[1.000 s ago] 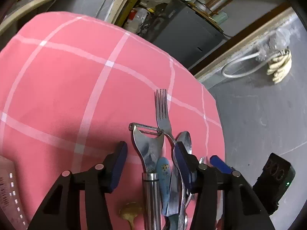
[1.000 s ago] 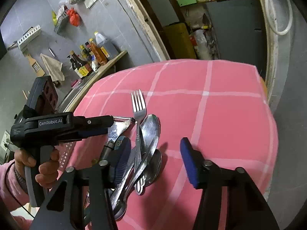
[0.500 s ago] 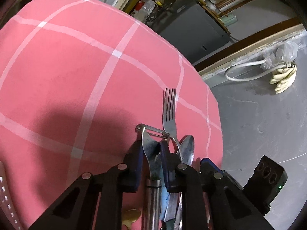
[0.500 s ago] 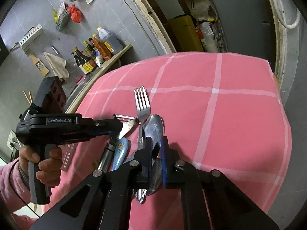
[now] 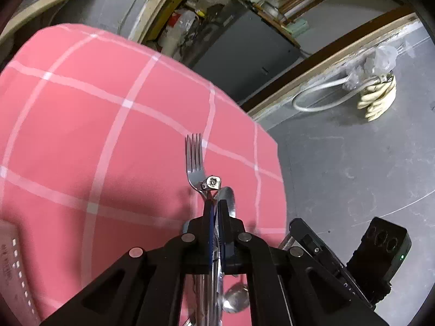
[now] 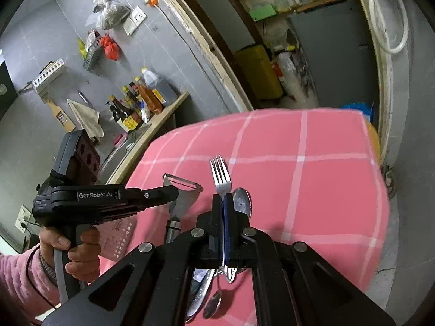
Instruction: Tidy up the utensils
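Observation:
My left gripper (image 5: 216, 206) is shut on a steel peeler (image 5: 213, 184) and holds it lifted, blade end on to the camera; the peeler also shows in the right wrist view (image 6: 182, 190), clamped in the left gripper (image 6: 174, 190). My right gripper (image 6: 224, 201) is shut on the handle of a large spoon (image 6: 242, 201) and lifts it. A fork (image 5: 194, 160) lies on the pink checked tablecloth (image 5: 81, 135), also seen in the right wrist view (image 6: 220, 175). More spoons (image 6: 212, 303) lie below the right gripper.
A pale perforated basket (image 5: 13, 271) sits at the left edge of the table, also seen behind the left gripper (image 6: 119, 233). The table's far edge drops to a grey floor (image 5: 353, 163). A shelf with several bottles (image 6: 136, 103) stands behind.
Both grippers went from open to shut. The left closed on the peeler and raised it, turning it on edge. The right closed on the spoon handle and lifted it.

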Action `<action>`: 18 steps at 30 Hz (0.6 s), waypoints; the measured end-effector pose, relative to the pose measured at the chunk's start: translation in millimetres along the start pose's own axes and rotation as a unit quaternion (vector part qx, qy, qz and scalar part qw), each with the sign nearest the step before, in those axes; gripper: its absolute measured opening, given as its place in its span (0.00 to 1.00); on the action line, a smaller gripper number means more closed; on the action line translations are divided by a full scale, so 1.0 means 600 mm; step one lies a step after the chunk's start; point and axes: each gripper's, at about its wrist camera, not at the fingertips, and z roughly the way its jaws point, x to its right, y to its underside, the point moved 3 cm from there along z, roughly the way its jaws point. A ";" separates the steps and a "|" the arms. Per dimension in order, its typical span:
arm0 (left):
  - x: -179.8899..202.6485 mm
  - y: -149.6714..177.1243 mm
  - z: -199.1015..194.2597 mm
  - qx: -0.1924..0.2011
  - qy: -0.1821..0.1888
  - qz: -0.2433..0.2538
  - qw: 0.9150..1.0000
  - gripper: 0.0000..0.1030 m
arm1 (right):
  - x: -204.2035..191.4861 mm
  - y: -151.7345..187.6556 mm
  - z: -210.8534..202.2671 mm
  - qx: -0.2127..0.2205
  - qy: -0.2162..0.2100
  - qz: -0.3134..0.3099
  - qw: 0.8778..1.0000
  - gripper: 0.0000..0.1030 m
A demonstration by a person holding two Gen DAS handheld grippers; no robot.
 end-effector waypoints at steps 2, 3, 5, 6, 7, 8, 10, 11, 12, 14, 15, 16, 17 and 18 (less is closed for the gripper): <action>0.007 -0.005 -0.019 0.013 0.004 0.000 1.000 0.02 | -0.010 -0.005 -0.020 0.013 0.007 -0.006 1.000 0.02; 0.010 -0.007 -0.029 0.019 0.007 0.000 1.000 0.02 | -0.016 -0.009 -0.031 0.020 0.010 -0.007 1.000 0.02; 0.016 -0.009 -0.055 0.036 0.008 0.005 0.999 0.02 | -0.028 -0.018 -0.055 0.036 0.016 -0.010 0.999 0.02; 0.021 -0.011 -0.071 0.049 0.004 0.014 0.999 0.02 | -0.033 -0.022 -0.066 0.043 0.018 -0.012 0.999 0.02; 0.020 -0.011 -0.086 0.059 0.002 0.021 0.998 0.02 | -0.039 -0.027 -0.076 0.051 0.021 -0.014 0.998 0.02; 0.026 -0.012 -0.103 0.073 -0.001 0.030 0.997 0.02 | -0.051 -0.034 -0.088 0.062 0.025 -0.018 0.998 0.02; 0.037 -0.017 -0.137 0.099 0.002 0.042 0.994 0.02 | -0.072 -0.048 -0.112 0.083 0.030 -0.026 0.996 0.02; 0.043 -0.020 -0.157 0.114 0.003 0.048 0.992 0.02 | -0.083 -0.056 -0.121 0.092 0.032 -0.030 0.995 0.02; 0.048 -0.024 -0.179 0.129 0.003 0.054 0.990 0.02 | -0.093 -0.063 -0.130 0.101 0.033 -0.034 0.994 0.02; 0.057 -0.033 -0.221 0.154 0.001 0.065 0.986 0.02 | -0.124 -0.082 -0.150 0.123 0.033 -0.044 0.991 0.02; 0.059 -0.036 -0.236 0.162 -0.001 0.070 0.984 0.02 | -0.139 -0.091 -0.158 0.133 0.033 -0.050 0.989 0.02; 0.063 -0.041 -0.256 0.172 -0.004 0.077 0.982 0.02 | -0.153 -0.099 -0.164 0.142 0.031 -0.054 0.988 0.02; 0.067 -0.046 -0.286 0.187 -0.009 0.087 0.978 0.02 | -0.172 -0.109 -0.172 0.153 0.029 -0.060 0.986 0.02; 0.068 -0.048 -0.307 0.197 -0.012 0.094 0.976 0.02 | -0.193 -0.118 -0.178 0.164 0.025 -0.066 0.984 0.02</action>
